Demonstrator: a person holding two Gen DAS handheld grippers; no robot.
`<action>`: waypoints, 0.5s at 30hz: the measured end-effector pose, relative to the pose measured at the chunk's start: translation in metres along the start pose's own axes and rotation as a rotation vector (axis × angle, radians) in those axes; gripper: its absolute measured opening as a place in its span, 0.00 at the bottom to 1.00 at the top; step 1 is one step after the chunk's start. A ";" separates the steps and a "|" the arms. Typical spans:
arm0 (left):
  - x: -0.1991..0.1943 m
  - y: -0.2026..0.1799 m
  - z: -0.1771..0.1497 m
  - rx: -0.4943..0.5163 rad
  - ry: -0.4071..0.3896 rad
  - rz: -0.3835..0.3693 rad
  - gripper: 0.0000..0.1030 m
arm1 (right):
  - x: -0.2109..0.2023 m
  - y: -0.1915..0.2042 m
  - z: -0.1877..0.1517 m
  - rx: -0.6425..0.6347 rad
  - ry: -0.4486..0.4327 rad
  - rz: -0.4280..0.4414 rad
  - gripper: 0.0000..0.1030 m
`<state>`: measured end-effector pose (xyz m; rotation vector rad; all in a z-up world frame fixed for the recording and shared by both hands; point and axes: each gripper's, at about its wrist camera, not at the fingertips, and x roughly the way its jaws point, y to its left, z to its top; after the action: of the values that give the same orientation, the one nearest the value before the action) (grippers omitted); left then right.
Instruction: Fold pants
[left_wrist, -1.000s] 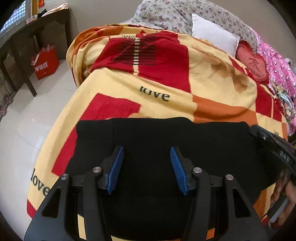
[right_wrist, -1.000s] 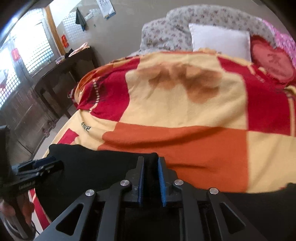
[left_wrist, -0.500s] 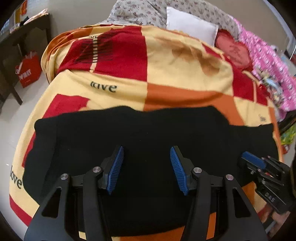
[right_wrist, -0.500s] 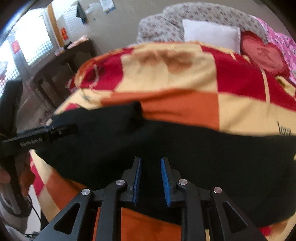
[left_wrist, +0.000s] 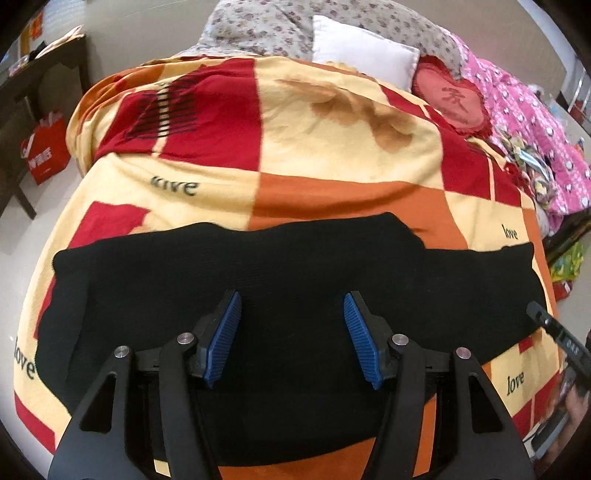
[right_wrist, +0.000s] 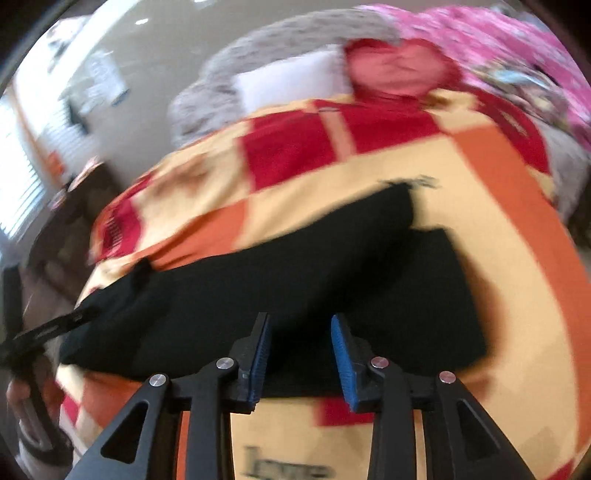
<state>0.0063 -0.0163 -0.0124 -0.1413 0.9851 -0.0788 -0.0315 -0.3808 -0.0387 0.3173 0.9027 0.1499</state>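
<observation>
Black pants (left_wrist: 258, 280) lie flat across the near end of a bed, on a red, orange and yellow checked blanket (left_wrist: 332, 155). My left gripper (left_wrist: 291, 339) is open and empty, held just above the middle of the pants. The right wrist view is motion-blurred; there the pants (right_wrist: 295, 280) stretch left to right, with one layer lying over another at the right end. My right gripper (right_wrist: 300, 354) is open and empty over their near edge. Its tip shows at the left wrist view's right edge (left_wrist: 554, 328).
A white pillow (left_wrist: 362, 55), a red heart cushion (left_wrist: 454, 96) and a pink quilt (left_wrist: 524, 122) lie at the head of the bed. A dark wooden table (left_wrist: 33, 85) and a red bag (left_wrist: 46, 147) stand on the floor to the left.
My right gripper has let go of the pants, opened and swung right along them. My left gripper has pulled back a little, still open. The pants now lie spread on the blanket.
</observation>
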 end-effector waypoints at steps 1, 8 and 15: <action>0.002 -0.003 0.000 0.006 0.006 0.000 0.55 | 0.000 -0.005 0.001 0.012 -0.004 -0.002 0.31; 0.011 -0.014 0.001 0.030 0.027 0.000 0.55 | 0.016 0.010 0.017 -0.040 -0.003 0.010 0.31; 0.015 -0.015 0.002 0.026 0.039 -0.001 0.55 | 0.044 0.043 0.049 -0.102 -0.022 0.075 0.32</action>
<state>0.0163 -0.0327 -0.0216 -0.1174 1.0223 -0.0957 0.0345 -0.3392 -0.0288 0.2576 0.8583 0.2604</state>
